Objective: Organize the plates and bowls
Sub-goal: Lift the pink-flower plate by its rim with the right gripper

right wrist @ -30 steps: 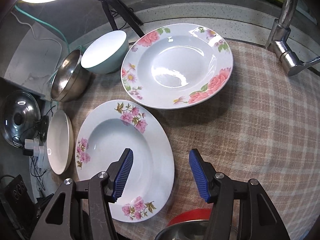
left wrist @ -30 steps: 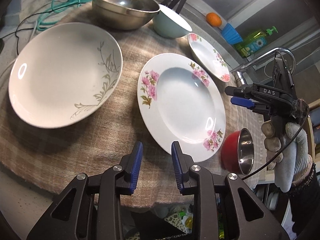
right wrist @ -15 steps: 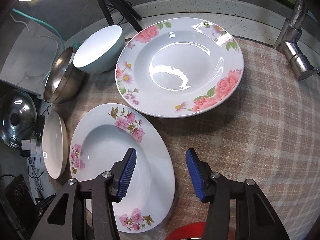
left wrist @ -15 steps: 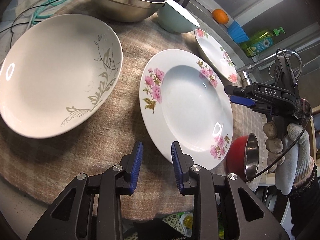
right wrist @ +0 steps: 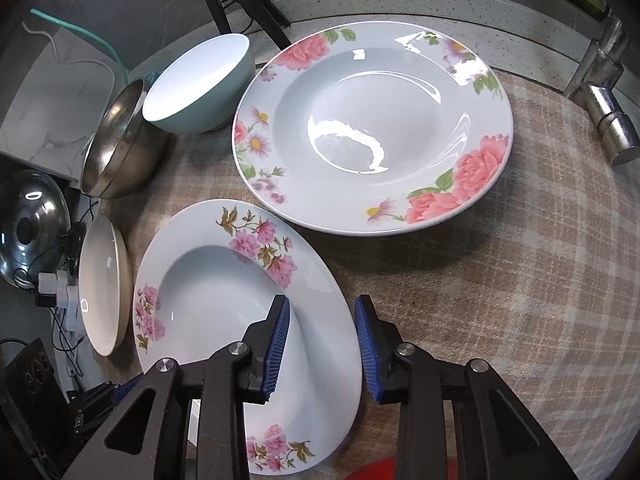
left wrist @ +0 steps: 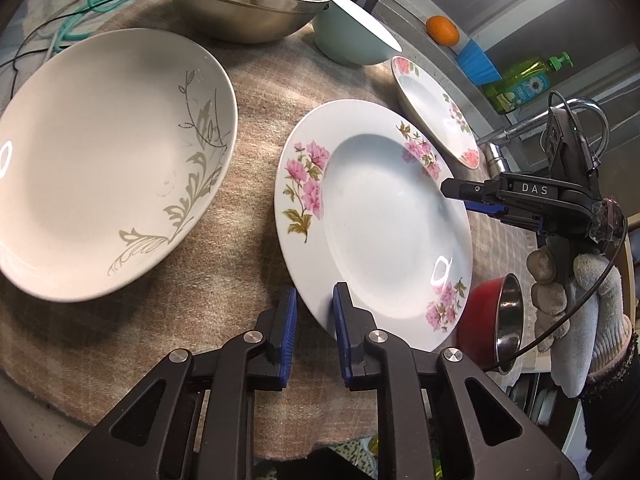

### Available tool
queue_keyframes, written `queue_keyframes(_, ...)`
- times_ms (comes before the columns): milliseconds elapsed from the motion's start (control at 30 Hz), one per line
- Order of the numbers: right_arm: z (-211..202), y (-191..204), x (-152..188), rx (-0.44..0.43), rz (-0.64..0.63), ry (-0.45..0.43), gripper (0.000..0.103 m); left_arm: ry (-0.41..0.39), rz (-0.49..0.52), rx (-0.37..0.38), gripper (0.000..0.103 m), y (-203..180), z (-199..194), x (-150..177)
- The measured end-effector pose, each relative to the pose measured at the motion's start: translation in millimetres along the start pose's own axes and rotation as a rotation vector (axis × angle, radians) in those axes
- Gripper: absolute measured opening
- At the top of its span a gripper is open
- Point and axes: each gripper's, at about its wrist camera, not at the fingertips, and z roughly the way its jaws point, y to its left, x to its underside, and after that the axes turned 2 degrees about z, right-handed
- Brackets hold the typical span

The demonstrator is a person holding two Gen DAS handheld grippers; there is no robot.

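We read "DAS" in white letters on the right gripper, which a gloved hand holds at the far rim of the pink-flower plate. Its jaws have just been closing and straddle that rim, one pad over the well, one outside; we see a gap, so no grip yet. The left gripper has also been closing, its pads astride the plate's near rim, not visibly pressing. Left of this plate lies the leaf plate, with bare cloth between them. Beyond it the rose plate sits close, the rims nearly meeting. A red bowl crowds its right edge.
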Motion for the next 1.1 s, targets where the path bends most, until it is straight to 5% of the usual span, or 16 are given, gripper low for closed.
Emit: queue_keyframes(1100,23,57,28,0.091,-0.135,0.049,0.03,0.025,0.031,-0.023,0.016,6,-15,22)
